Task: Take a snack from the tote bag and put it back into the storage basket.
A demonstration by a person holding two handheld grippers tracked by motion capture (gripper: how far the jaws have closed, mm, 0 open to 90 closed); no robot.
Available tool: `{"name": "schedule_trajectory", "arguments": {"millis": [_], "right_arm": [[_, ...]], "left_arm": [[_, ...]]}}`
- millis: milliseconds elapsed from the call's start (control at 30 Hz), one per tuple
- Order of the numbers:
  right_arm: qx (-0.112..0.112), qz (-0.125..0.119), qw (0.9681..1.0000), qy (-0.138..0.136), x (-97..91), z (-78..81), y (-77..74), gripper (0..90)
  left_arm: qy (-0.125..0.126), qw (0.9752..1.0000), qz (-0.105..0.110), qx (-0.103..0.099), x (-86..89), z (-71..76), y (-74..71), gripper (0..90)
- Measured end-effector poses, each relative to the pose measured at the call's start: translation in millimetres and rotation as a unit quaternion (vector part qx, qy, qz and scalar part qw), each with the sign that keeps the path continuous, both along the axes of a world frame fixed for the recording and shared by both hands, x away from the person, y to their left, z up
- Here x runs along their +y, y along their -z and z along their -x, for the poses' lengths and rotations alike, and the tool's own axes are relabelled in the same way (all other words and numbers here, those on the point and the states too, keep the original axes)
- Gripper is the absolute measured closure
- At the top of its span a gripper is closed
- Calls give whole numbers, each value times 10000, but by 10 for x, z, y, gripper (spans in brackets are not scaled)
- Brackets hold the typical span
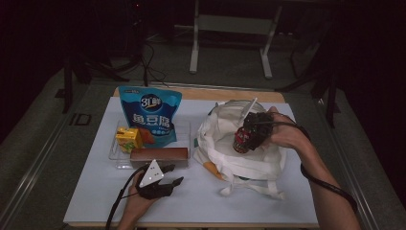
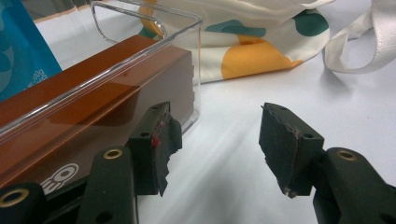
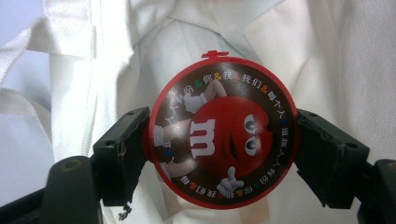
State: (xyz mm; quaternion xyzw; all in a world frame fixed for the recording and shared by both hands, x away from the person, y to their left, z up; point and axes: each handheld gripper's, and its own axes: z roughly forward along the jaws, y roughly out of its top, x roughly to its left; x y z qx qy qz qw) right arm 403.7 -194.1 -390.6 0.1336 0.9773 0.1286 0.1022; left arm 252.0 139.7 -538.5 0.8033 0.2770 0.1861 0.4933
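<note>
My right gripper [image 3: 223, 140] is shut on a round candy tub [image 3: 223, 133] with a red rim and a red cartoon face on its lid. In the high view the tub [image 1: 242, 140] hangs just over the open mouth of a white cloth bag [image 1: 225, 158], held there by the right gripper [image 1: 253, 128]. The bag's pale lining [image 3: 116, 51] lies behind the tub. My left gripper [image 1: 165, 178] rests low on the white mat with its jaws open and nothing between them [image 2: 215, 140]. Its one pad sits beside the corner of a clear tray [image 2: 196, 56] holding a brown box [image 2: 84, 93].
In the clear tray [image 1: 119, 160] stand a blue snack pouch [image 1: 151, 112], a yellow drink carton [image 1: 128, 139] and the long brown box [image 1: 159, 154]. The bag's straps [image 1: 249, 187] trail toward the front edge. The white mat [image 1: 201, 201] covers a wooden table.
</note>
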Motion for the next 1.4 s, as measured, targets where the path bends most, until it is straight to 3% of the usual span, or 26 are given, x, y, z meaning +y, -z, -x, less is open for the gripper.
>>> {"name": "schedule_trajectory", "arguments": {"millis": [1400], "right_arm": [[-131,11,9982,-578,301,139,-283,238]], "left_arm": [[4,10000,5,1,0,0,0,447]]}}
